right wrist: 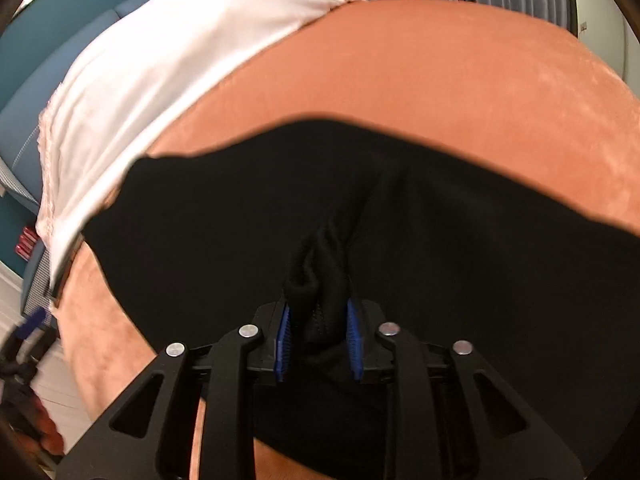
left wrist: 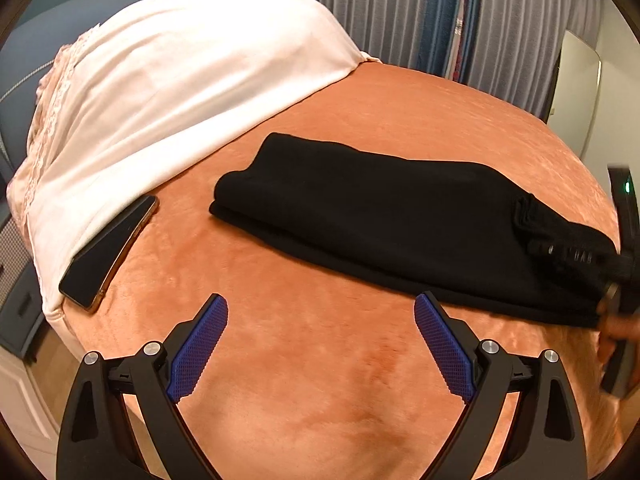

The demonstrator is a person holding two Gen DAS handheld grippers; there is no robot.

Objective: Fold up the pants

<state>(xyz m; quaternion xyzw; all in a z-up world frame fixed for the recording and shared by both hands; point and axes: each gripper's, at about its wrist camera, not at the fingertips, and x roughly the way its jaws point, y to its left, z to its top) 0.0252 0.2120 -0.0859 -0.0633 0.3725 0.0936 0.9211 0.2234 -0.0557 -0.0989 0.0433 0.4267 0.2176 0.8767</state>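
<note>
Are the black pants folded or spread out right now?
Folded: the black pants lie doubled in stacked layers on the orange blanket, one end pinched by the right gripper.

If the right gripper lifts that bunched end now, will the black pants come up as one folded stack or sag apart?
The black pants will probably sag: the cloth pinched in the right gripper is soft and crumpled. The folded layers lie loose, so they may slide apart. The left gripper hangs open, supporting nothing.
</note>
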